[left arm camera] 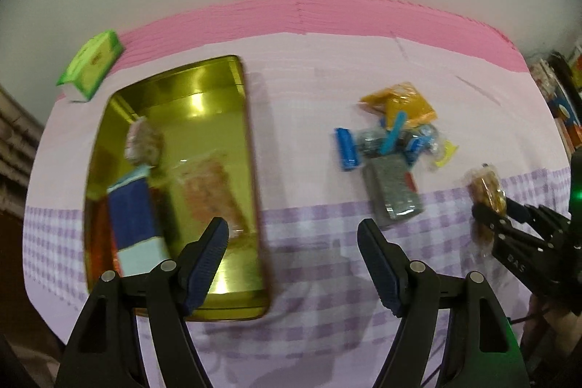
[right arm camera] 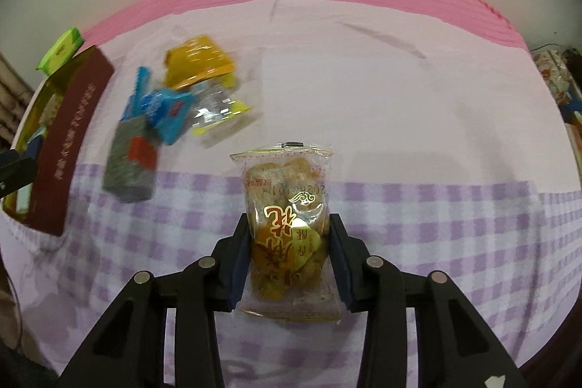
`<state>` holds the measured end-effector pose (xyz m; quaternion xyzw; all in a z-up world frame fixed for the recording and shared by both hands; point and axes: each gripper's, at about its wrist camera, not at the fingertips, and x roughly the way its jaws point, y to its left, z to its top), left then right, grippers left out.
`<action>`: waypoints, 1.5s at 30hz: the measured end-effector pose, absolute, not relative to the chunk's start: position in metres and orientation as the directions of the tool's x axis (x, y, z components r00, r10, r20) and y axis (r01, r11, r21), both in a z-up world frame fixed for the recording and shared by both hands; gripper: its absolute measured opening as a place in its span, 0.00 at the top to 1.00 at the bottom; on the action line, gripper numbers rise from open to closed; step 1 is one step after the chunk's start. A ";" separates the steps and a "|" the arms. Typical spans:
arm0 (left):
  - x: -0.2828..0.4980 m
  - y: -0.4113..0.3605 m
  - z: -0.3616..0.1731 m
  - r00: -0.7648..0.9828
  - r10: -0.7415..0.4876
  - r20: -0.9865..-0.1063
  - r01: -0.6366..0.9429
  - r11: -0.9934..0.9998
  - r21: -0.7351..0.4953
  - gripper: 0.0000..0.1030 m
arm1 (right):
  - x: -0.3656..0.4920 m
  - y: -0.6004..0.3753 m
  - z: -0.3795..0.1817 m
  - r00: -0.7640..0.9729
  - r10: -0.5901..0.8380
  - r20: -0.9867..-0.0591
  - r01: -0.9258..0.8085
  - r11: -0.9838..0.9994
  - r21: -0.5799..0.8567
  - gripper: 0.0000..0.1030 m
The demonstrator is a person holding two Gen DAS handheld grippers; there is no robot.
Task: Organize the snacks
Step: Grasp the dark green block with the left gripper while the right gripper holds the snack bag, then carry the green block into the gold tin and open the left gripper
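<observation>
Right gripper (right arm camera: 289, 255) clenched on clear pastry packet (right arm camera: 287, 224) above checked cloth (right arm camera: 436, 217), left gripper (left arm camera: 293, 264) released and idle (over gold tin (left arm camera: 203, 86)); carry level, clear the snack pile (right arm camera: 174, 108), release low inside tin.

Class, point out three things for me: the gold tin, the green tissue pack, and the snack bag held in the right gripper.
gold tin (left arm camera: 218, 86), left wrist view, bare floor of the tin.
green tissue pack (left arm camera: 91, 62), left wrist view, top face.
snack bag (right arm camera: 287, 206), right wrist view, middle of the clear wrapper.
</observation>
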<state>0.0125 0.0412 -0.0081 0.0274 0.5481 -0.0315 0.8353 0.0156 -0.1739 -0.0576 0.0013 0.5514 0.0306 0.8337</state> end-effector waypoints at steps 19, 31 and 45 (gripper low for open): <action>0.055 -0.027 -0.041 0.303 -0.062 -0.951 0.091 0.995 -0.036 0.28 | 0.019 -0.197 -0.060 0.436 0.066 -0.898 -0.049 0.998 0.049 0.63; 0.078 -0.041 -0.065 0.268 -0.025 -0.963 0.060 0.998 -0.009 0.48 | 0.021 -0.199 -0.060 0.431 0.081 -0.899 -0.048 0.997 0.067 0.63; 0.067 -0.035 -0.073 0.252 -0.050 -0.966 0.101 0.995 -0.025 0.65 | 0.022 -0.199 -0.060 0.434 0.072 -0.898 -0.046 0.997 0.057 0.63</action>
